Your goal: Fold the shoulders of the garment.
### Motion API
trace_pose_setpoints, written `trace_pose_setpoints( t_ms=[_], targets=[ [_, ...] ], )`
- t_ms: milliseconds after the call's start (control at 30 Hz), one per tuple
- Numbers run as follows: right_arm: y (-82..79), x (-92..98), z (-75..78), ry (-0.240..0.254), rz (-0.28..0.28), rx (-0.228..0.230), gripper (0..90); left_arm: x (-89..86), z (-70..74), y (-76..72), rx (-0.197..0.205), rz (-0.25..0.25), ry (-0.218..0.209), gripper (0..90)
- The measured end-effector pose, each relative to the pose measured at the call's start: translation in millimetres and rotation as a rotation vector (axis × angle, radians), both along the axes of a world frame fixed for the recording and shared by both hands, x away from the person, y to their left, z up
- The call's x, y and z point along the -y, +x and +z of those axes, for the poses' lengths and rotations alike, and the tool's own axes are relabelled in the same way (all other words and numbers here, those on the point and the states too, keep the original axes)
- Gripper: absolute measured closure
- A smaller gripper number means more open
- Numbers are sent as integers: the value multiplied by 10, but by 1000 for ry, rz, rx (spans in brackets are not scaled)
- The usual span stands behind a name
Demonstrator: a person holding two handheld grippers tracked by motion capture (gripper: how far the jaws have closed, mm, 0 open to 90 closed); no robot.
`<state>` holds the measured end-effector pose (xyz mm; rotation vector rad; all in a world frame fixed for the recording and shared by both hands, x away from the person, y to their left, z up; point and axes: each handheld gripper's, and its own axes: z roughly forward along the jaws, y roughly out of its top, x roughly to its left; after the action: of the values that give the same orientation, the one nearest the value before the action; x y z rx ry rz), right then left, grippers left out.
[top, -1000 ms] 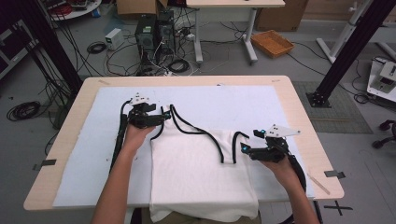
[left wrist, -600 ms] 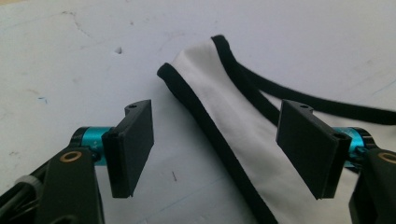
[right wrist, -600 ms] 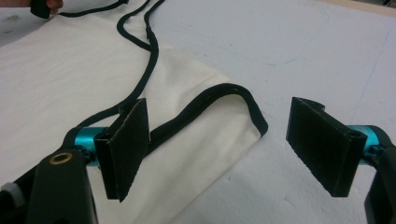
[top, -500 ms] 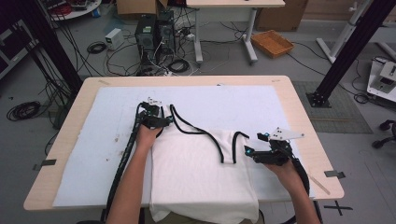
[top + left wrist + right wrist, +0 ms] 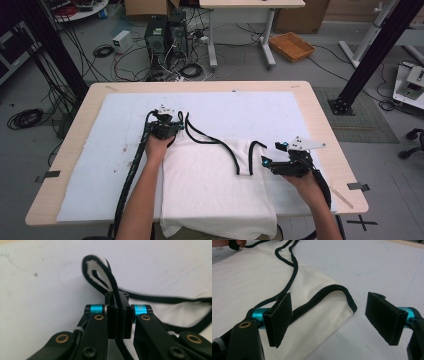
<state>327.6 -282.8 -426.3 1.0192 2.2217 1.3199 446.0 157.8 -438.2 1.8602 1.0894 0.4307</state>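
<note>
A white sleeveless garment with black trim lies flat on the mat, its hem toward me. My left gripper is at its far left strap. Its jaws have just been closing and now stand shut on that black-edged strap, which loops out past the fingertips of the left gripper. My right gripper hovers at the garment's right shoulder, low over the mat. In the right gripper view, the right gripper is open, with the trimmed corner lying ahead between the pads and untouched.
A white mat covers most of the wooden table. A thin wooden strip lies near the front right corner. Beyond the far edge stand computer towers, floor cables and a basket.
My left hand slid right and down onto the far left strap, and its jaws went from open to shut on it. The right hand stayed where it was.
</note>
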Motion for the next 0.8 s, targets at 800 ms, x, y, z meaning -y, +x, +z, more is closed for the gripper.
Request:
trace_pose_setpoints(
  t_ms=[800],
  targets=[
    [-48, -21, 21, 10, -2, 9, 216, -267, -62, -904, 69, -302, -215, 553]
  ],
)
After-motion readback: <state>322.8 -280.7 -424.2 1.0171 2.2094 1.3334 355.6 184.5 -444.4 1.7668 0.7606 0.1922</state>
